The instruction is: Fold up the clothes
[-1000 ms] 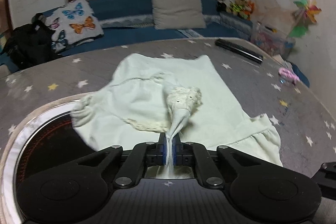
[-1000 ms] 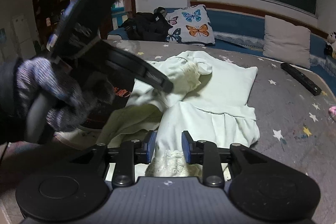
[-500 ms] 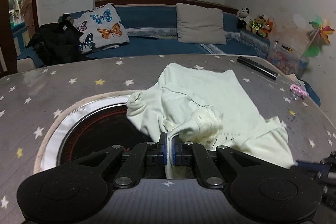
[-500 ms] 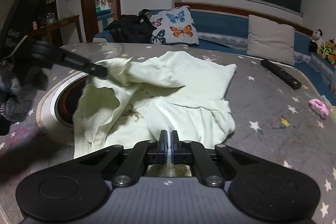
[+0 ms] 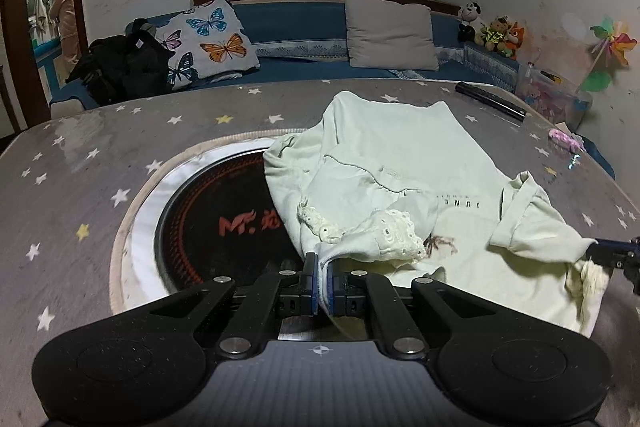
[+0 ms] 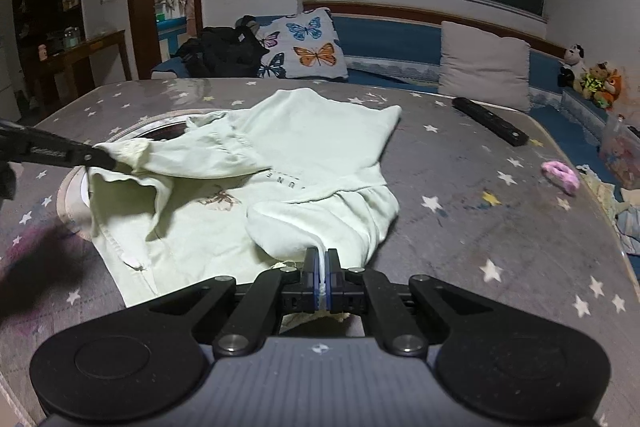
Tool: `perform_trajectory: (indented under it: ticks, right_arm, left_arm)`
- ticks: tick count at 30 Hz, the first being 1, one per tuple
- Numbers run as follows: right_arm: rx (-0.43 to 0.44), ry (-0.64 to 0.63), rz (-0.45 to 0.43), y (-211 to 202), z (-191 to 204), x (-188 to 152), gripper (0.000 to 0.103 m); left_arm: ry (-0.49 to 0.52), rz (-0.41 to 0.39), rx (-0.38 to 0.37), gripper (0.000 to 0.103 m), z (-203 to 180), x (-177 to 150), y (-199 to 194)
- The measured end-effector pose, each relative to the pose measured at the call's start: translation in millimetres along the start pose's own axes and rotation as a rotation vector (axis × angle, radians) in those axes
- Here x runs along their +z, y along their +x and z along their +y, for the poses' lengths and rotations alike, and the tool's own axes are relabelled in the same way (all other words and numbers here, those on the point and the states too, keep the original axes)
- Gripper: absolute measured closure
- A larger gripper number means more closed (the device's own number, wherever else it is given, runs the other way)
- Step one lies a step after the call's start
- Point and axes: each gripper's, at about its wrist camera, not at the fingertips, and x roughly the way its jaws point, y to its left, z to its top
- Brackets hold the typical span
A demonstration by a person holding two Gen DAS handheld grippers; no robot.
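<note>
A pale green garment [image 5: 400, 163] with lace trim lies rumpled on the star-patterned table [image 5: 100, 147]; it also shows in the right wrist view [image 6: 304, 147]. My left gripper [image 5: 322, 281] is shut on a lace-edged sleeve end of the garment, low over the table. My right gripper [image 6: 322, 277] is shut on another sleeve end and pulls it taut. The left gripper also shows at the left of the right wrist view [image 6: 100, 159], the right gripper at the right edge of the left wrist view [image 5: 600, 253].
A round induction cooktop [image 5: 208, 227] is set into the table, partly under the garment. A black remote [image 6: 488, 121] and a pink hair tie [image 6: 560, 177] lie on the table's far right. A bench with a butterfly pillow [image 5: 208, 43] runs behind the table.
Both grippers have pulled apart, spreading the garment wider across the table. The right gripper, open one second ago, closed on the sleeve end and has kept hold.
</note>
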Motion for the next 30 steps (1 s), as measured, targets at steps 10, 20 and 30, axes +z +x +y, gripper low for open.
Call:
perform_trajectory:
  ticks: [10, 20, 30]
  right_arm:
    - [-0.032, 0.012, 0.012, -22.2, -5.3, -18.7, 0.101]
    - [-0.048, 0.027, 0.032, -27.1, -2.0, -35.2, 0.100]
    - [-0.049, 0.001, 0.031, -31.6, 4.6, -32.7, 0.081]
  left_arm:
    - [-0.004, 0.020, -0.020, 0.098, 2.6, -31.5, -25.7]
    - [-0.060, 0.062, -0.021, 0.098, 14.3, -57.0, -28.4]
    - [-0.041, 0.050, -0.012, 0.092, 9.6, -58.1, -34.9]
